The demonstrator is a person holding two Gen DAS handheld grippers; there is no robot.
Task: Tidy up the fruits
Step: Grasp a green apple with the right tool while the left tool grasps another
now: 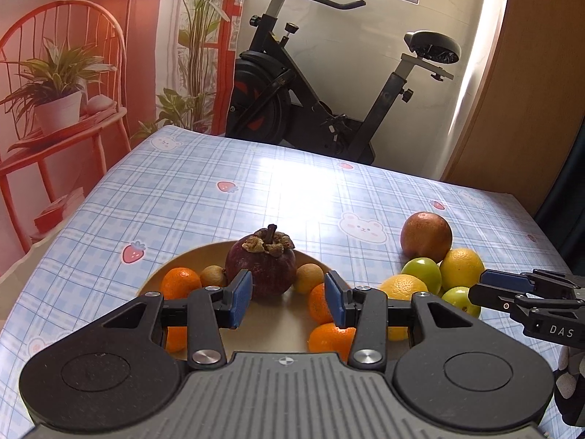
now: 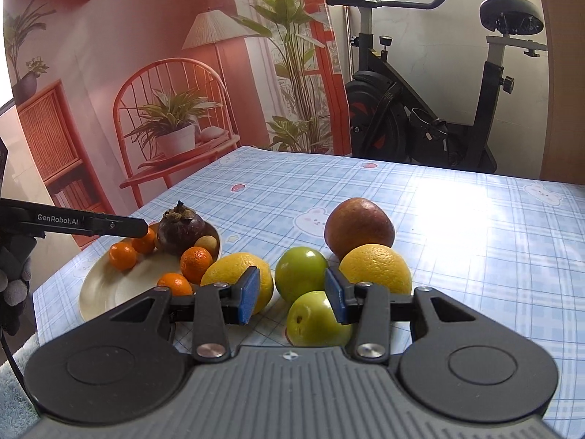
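Mangosteen point(image 1: 260, 269): sitting on the plate point(image 1: 204, 252) just beyond the left gripper point(image 1: 289, 301), in line with the gap between its jaws, not touching the pads.
Left gripper: hovering over the near part of the plate, jaws standing partly apart, gripping nothing.
Near green fruit point(image 2: 317, 320): lying on the tablecloth point(image 2: 457, 226) right of the plate, partly between the jaws of the right gripper point(image 2: 292, 298); contact with the right pad cannot be told.
Right gripper: hanging over the loose fruit pile, jaws standing partly apart, nothing clamped.
Far green fruit point(image 2: 300, 273): resting just behind the near one, between the two yellow citrus.
Yellow citrus: two showing, one point(image 2: 234, 274) beside the plate rim, one point(image 2: 376, 269) to the right.
Red-brown fruit point(image 2: 359, 227): one, lying behind the right yellow citrus, touching it.
Small oranges: four showing on the plate, e.g. point(image 2: 196, 263).
Small brown fruits: two flanking the mangosteen, e.g. point(image 1: 309, 277).
Gloved hand point(image 2: 14, 274): showing at the left edge of the right wrist view.
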